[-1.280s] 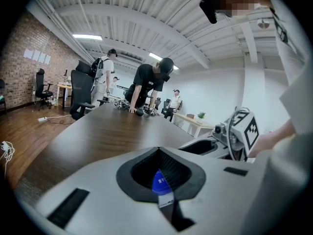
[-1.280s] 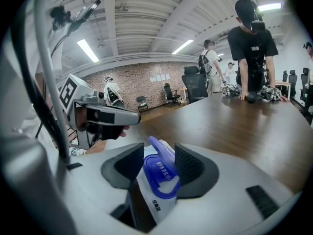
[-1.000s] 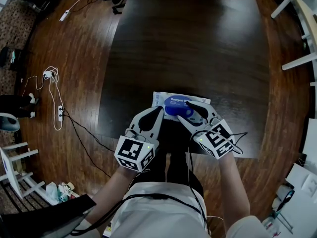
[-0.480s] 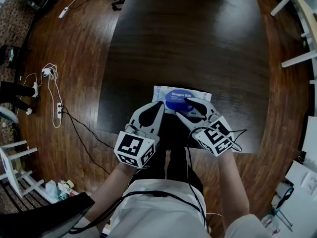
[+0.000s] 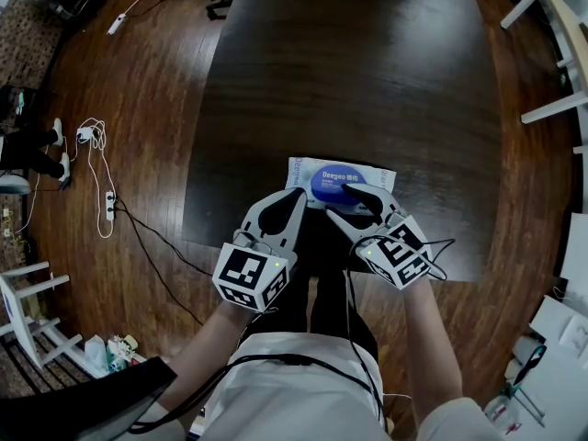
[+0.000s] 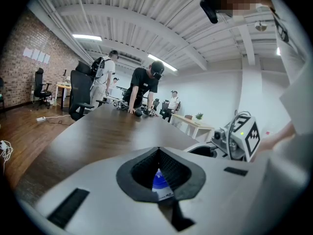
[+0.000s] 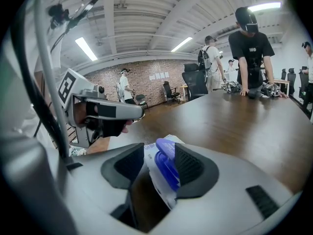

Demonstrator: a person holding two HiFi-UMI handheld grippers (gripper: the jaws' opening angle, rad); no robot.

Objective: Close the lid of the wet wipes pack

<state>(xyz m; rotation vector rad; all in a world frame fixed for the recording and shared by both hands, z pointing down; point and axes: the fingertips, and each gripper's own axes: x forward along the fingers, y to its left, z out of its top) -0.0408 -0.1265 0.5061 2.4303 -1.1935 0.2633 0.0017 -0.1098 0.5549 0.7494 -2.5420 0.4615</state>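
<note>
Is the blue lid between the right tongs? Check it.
Yes, the blue lid sits between the right tongs, whose jaws stand apart in the right gripper view.

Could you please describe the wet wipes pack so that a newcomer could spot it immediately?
Start at the dark wooden table and move toward its near edge. The wet wipes pack lies flat there. It is the only white packet at that edge, with an oval blue lid on top.
</note>
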